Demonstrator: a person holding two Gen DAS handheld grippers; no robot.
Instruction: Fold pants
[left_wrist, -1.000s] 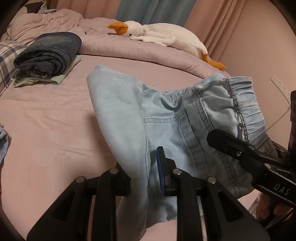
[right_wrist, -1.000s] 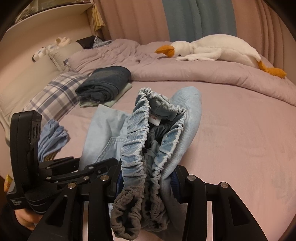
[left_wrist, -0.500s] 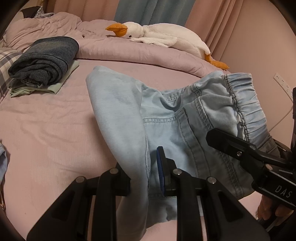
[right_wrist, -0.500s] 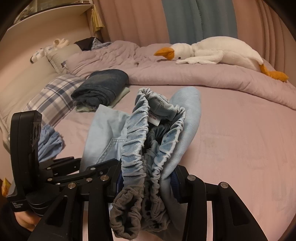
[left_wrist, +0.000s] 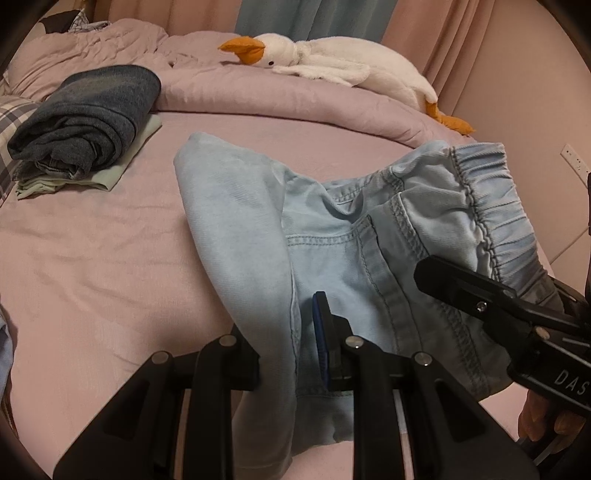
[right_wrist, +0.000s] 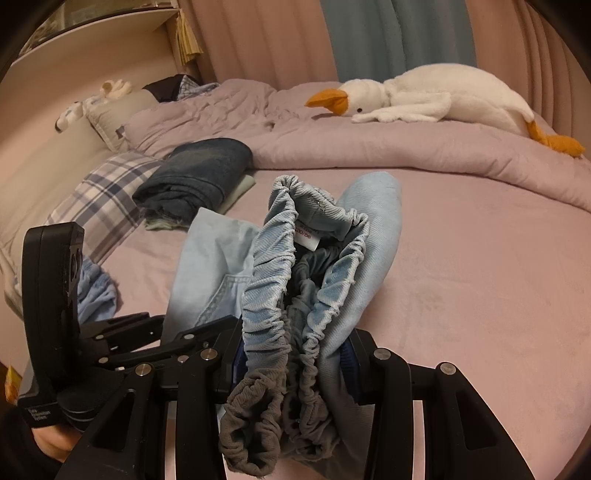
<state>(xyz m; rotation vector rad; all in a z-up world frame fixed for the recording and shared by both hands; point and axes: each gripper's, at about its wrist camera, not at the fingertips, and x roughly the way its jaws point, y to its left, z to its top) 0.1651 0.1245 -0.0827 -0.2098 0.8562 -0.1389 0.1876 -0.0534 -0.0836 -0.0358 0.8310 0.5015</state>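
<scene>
We hold the light blue pants (left_wrist: 332, 236) above the pink bed (left_wrist: 92, 258) — our left claw (left_wrist: 286, 354) clenched on a fabric fold, our right claw (right_wrist: 291, 354) clenched on the bunched elastic waistband (right_wrist: 280, 280).

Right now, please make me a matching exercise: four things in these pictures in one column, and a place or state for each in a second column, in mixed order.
Things:
1. light blue pants
2. plush goose
3. dark folded jeans
4. plaid pillow

Places or states:
A. lying on the rolled duvet at the far side
B. held by both grippers, off the sheet
C. stacked on a pale green folded cloth
D. at the left bed edge, beside the dark stack

Pairs: 1-B, 2-A, 3-C, 4-D
</scene>
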